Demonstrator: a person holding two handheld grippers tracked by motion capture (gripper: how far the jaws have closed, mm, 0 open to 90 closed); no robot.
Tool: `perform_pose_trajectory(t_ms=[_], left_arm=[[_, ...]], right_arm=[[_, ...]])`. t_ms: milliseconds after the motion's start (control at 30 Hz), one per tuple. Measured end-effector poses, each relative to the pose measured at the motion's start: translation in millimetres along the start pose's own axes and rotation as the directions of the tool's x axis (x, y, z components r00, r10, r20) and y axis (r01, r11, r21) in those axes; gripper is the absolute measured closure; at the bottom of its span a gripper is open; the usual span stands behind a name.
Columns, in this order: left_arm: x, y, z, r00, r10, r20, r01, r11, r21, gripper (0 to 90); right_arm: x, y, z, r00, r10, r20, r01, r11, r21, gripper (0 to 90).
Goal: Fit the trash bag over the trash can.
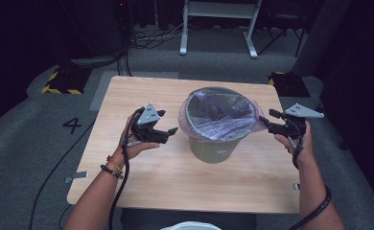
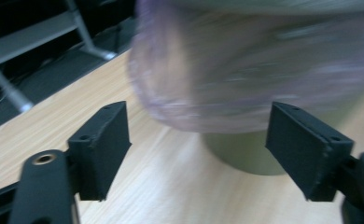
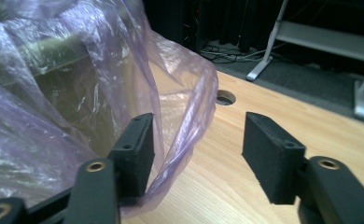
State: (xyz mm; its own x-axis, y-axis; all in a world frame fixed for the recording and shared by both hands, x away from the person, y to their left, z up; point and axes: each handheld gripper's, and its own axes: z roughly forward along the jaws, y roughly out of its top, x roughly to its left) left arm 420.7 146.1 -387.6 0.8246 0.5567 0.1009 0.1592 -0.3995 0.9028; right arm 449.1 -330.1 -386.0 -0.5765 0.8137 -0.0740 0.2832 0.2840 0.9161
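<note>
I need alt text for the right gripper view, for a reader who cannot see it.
The open right hand-held gripper points along a wooden table, its jaws apart, with a fold of the purple bin bag beside one jaw. A green bin shows through the bag.

Grey carpet floor (image 1: pixel 27 120), white frame (image 1: pixel 218 24), dark room.

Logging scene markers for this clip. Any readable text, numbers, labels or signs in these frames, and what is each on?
"4": a dark numeral on the grey floor, left of the table.
No readable text on the bin, its purple liner, the table or either gripper.
The yellow and black hazard stripes on the floor block at far left are a pattern, not words.
</note>
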Motion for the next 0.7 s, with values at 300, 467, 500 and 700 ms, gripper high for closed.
perform_pose_trajectory(t_ms=[300, 467, 500, 700], left_arm=[[-43.1, 27.1, 6.6, 0.9880, 0.150, 0.039, -0.148, 0.9879, -0.047, 41.7], [-44.4, 27.2, 12.0, 0.9860, 0.162, 0.037, -0.161, 0.9863, -0.036, 78.1], [-46.2, 25.8, 12.5, 0.9844, 0.170, 0.044, -0.169, 0.9850, -0.035, 83.2], [-53.0, 18.4, 19.1, 0.9741, 0.205, 0.096, -0.206, 0.9784, 0.006, 90.0]], right_arm=[[13.8, 2.3, -11.4, 0.9943, -0.096, -0.047, 0.096, 0.995, 0.003, 34.1], [20.4, -2.0, -9.6, 0.9934, -0.091, -0.071, 0.091, 0.996, 0.006, 34.8], [21.5, -3.2, -9.1, 0.9933, -0.089, -0.073, 0.090, 0.996, 0.007, 35.4], [24.5, -9.4, -8.1, 0.9925, -0.081, -0.091, 0.082, 0.997, 0.005, 39.1]])
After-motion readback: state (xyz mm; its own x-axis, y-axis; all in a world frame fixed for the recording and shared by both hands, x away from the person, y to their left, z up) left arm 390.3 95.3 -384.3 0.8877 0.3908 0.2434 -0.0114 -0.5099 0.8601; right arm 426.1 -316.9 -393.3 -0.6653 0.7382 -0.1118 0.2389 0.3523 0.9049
